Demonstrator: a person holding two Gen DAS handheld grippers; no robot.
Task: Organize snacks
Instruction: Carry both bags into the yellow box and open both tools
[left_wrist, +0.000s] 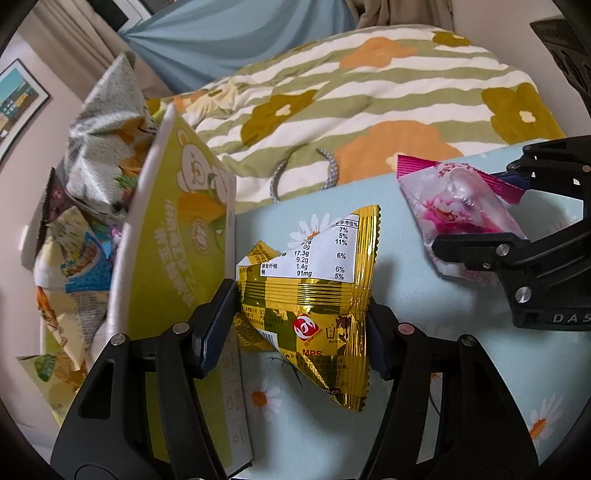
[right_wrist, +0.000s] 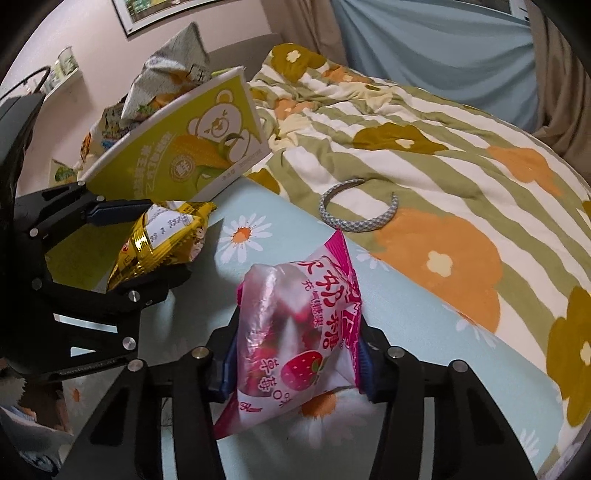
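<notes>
My left gripper (left_wrist: 301, 317) is shut on a gold snack packet (left_wrist: 314, 295), held just above the light-blue daisy sheet, right beside the green bear box (left_wrist: 177, 236). The same packet shows in the right wrist view (right_wrist: 159, 240), with the left gripper (right_wrist: 147, 243) around it. My right gripper (right_wrist: 295, 354) is shut on a pink strawberry candy packet (right_wrist: 295, 332), held above the sheet. It also shows in the left wrist view (left_wrist: 458, 214), with the right gripper (left_wrist: 476, 210) at the right edge. The box holds several snack bags (left_wrist: 103, 166).
A floral striped quilt (right_wrist: 424, 155) lies beyond the blue sheet (right_wrist: 424, 317). A grey-blue hairband (right_wrist: 358, 218) rests on the quilt. A pink wall with a framed picture (left_wrist: 18, 103) stands behind the box.
</notes>
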